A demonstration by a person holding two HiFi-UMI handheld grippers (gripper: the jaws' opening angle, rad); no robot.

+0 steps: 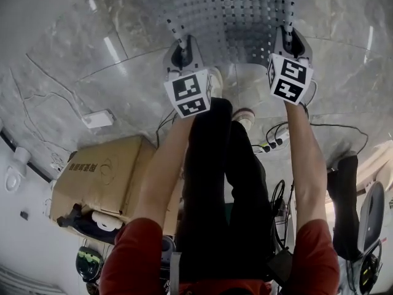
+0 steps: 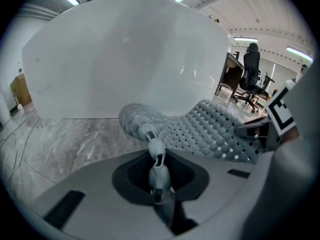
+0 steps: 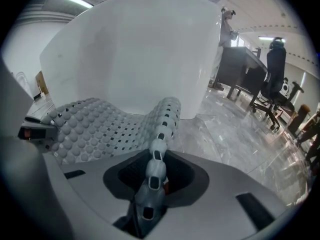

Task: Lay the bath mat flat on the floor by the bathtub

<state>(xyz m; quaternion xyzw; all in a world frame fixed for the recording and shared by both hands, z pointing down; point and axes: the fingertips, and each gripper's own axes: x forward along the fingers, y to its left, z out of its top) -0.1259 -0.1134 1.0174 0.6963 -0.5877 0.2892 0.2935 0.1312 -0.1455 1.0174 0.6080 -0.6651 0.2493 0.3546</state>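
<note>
1. Left gripper (its marker cube faces the head camera): the jaws are clenched on the near left edge of the bath mat.
2. Right gripper: the jaws are clamped on the mat's near right edge.
3. Bath mat: grey, studded and perforated, it spans both grippers and sags between them over the marble floor.
4. Bathtub: white, it stands just beyond the mat's far side.
5. Cardboard box: near left, beside the person's leg.
</note>
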